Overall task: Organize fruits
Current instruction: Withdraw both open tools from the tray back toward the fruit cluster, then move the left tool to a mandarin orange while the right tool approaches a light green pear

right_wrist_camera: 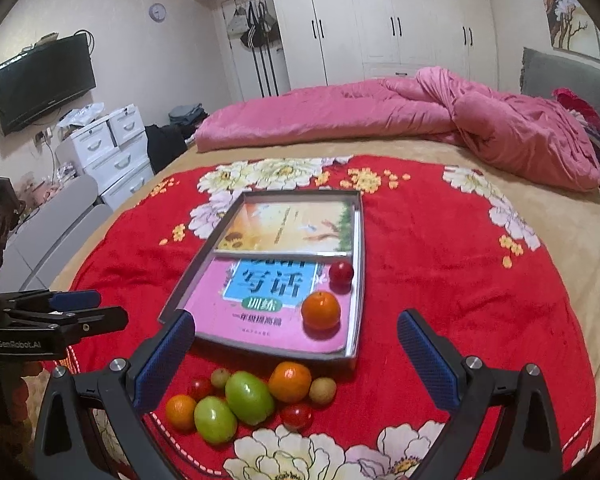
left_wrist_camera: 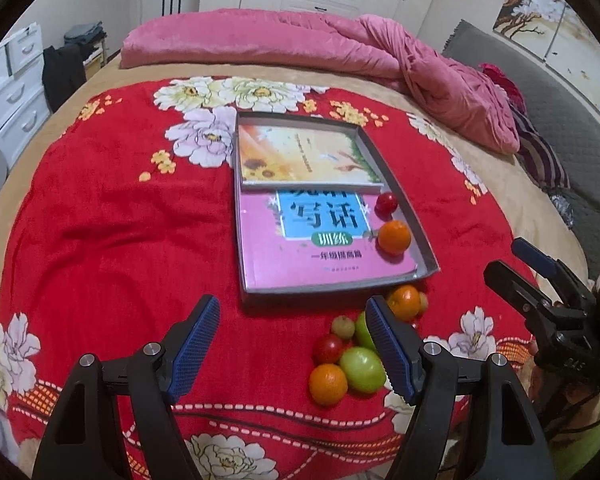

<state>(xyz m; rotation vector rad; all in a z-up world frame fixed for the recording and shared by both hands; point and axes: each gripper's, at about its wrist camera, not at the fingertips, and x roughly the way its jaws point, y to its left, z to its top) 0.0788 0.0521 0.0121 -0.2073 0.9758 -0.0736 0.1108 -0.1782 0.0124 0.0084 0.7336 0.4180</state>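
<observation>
On the bed we see a red flowered blanket (right_wrist_camera: 440, 280) with a shallow grey tray (right_wrist_camera: 359, 240) lying on it. We go from left to right in the right wrist view. At the far left our left gripper (left_wrist_camera: 294, 340) comes in from the edge, its fingers (left_wrist_camera: 196, 336) standing apart with nothing between them. Next, the tray holds a sunflower-covered book (right_wrist_camera: 288, 226) at its far end and a pink workbook (right_wrist_camera: 260, 304) at its near end. On the right side of the workbook sit a small red fruit (right_wrist_camera: 341, 272) and, nearer to us, an orange (right_wrist_camera: 321, 310), close together.

In front of the tray's near edge a cluster of fruit rests on the blanket: a small orange (right_wrist_camera: 181, 412) at the left, two green fruits (right_wrist_camera: 215, 420) and (right_wrist_camera: 250, 398) touching each other, a second red fruit (right_wrist_camera: 201, 388) and a small pale one (right_wrist_camera: 220, 378) behind them, a larger orange (right_wrist_camera: 290, 382) just beside the tray, a tan round fruit (right_wrist_camera: 323, 390), and a red one (right_wrist_camera: 296, 416) nearest us.

Our right gripper (right_wrist_camera: 296, 360) hangs over this cluster, fingers (right_wrist_camera: 428, 360) wide apart, gripping nothing.
</observation>
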